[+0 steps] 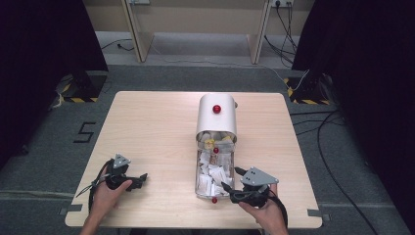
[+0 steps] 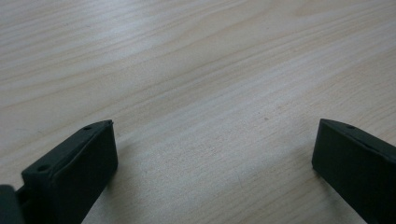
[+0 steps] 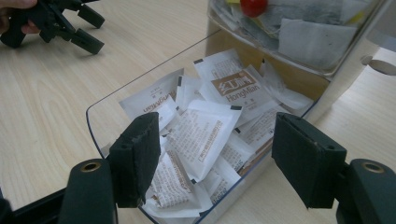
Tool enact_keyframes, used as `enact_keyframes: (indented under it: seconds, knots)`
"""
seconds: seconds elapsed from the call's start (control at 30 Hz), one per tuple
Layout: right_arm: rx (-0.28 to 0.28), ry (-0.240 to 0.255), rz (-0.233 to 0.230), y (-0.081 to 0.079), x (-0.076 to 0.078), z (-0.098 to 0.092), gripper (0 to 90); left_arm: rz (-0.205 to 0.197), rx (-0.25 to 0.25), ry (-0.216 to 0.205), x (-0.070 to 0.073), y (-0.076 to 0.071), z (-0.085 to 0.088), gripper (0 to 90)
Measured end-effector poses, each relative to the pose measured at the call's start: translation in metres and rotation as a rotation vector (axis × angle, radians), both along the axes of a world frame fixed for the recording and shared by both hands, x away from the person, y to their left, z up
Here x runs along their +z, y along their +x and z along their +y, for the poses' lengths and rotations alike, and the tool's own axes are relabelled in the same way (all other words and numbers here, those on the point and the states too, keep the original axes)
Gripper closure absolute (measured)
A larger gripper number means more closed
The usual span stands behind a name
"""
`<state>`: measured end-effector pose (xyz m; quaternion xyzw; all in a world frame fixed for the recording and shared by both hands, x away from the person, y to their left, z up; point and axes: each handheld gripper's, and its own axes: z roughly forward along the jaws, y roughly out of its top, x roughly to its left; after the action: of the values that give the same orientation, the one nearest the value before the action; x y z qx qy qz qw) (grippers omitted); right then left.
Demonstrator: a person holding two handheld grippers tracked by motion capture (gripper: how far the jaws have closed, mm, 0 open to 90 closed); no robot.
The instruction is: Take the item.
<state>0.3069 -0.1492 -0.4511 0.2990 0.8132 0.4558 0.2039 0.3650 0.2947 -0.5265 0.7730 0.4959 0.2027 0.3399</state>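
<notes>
The right gripper (image 1: 229, 179) sits near the front edge of the table (image 1: 147, 127), held in the person's right hand (image 1: 266, 208). Its two black jaws stand wide apart, and nothing is pinched between them. In the right gripper view the right gripper (image 3: 215, 154) points at the front corner of a clear tray (image 3: 100, 122), with one jaw over the tray and the other out past its side wall. The tray is full of little white paper packets (image 3: 201, 135), all lying in a loose heap, some with brown print on them. The jaws hang just above the packets and do not press on any of them. From above, the tray (image 1: 197, 182) is pulled out toward the person from a white box with a rounded top (image 1: 217, 120). A small red knob (image 1: 216, 108) sits on top of the box, and another red knob (image 1: 214, 199) is on the front of the tray. More packets show inside the box behind the tray. Far over on the other side, the left gripper (image 1: 142, 177) rests low over the bare wood in the person's left hand (image 1: 108, 192). In the left gripper view its jaws are wide apart too, with only wood grain between them.
</notes>
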Motion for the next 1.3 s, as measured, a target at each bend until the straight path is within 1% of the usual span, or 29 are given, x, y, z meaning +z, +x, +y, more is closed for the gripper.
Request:
enact_keyframes:
  seconds: [0.13,0.37,0.53,0.6,0.73,0.77,0.97,1.23,1.3]
  knots:
    - [0.010,-0.008,-0.004,0.001,-0.002,0.003,34.5,0.000,0.000,0.000,0.000,0.000,0.000,0.0]
    - [0.039,-0.021,0.005,0.003,-0.007,0.013,38.3,0.000,0.000,0.000,0.000,0.000,0.000,0.0]
    - [0.044,-0.035,-0.003,0.005,-0.010,0.018,39.8,0.000,0.000,0.000,0.000,0.000,0.000,0.0]
    - [0.046,-0.040,0.003,0.006,-0.011,0.020,40.3,0.000,0.000,0.000,0.000,0.000,0.000,0.0]
    - [0.047,-0.051,-0.001,0.008,-0.014,0.023,41.7,0.000,0.000,0.000,0.000,0.000,0.000,0.0]
    - [0.046,-0.065,-0.008,0.009,-0.015,0.024,43.2,0.000,0.000,0.000,0.000,0.000,0.000,0.0]
    - [0.075,-0.076,-0.004,0.009,-0.019,0.030,47.2,0.000,0.000,0.000,0.000,0.000,0.000,0.0]
    - [0.077,-0.076,0.005,0.012,-0.023,0.033,51.9,0.000,0.000,0.000,0.000,0.000,0.000,0.0]
    - [0.071,-0.076,0.017,0.014,-0.025,0.034,54.5,0.000,0.000,0.001,0.000,0.000,0.000,0.0]
